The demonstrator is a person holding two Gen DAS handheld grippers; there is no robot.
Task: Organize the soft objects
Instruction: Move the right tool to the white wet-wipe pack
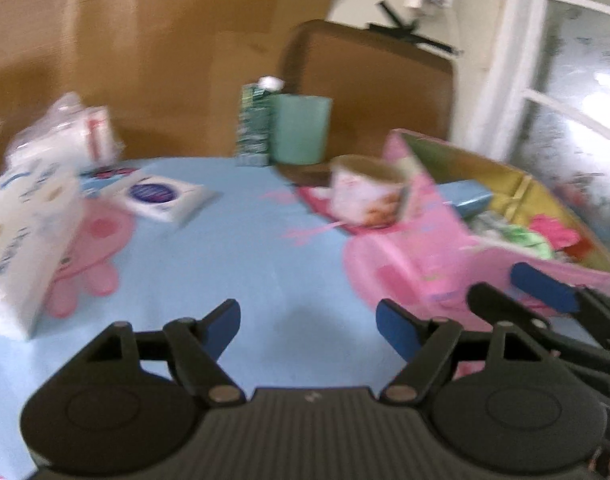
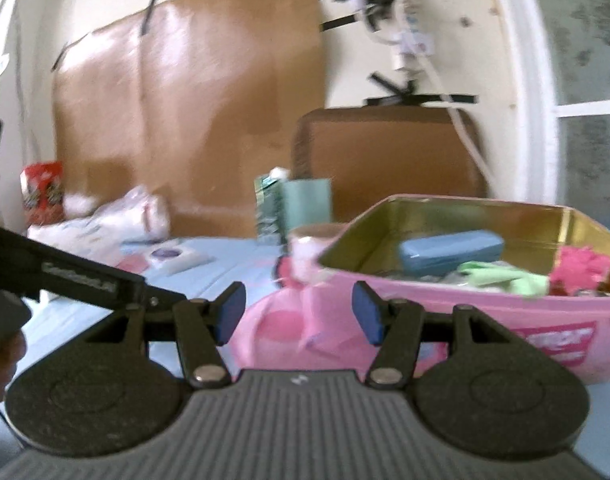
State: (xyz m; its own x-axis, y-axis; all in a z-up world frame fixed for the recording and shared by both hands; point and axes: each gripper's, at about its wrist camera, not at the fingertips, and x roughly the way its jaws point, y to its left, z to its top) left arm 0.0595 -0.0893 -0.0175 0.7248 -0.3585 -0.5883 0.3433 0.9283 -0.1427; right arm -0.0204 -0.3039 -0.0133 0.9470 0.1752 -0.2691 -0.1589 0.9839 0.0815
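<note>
My left gripper is open and empty above the light blue tablecloth. My right gripper is open and empty, just left of the pink tin box, which also shows in the left wrist view. The box holds a blue case, a green cloth and a pink soft item. A white wipes pack lies flat at the left. A tall white tissue pack stands at the far left. A clear bag of white pads sits behind it.
A pink-and-white cup stands beside the box. A teal cup and a green patterned carton stand at the table's back edge. A brown chair back is behind them. A red packet is at the far left.
</note>
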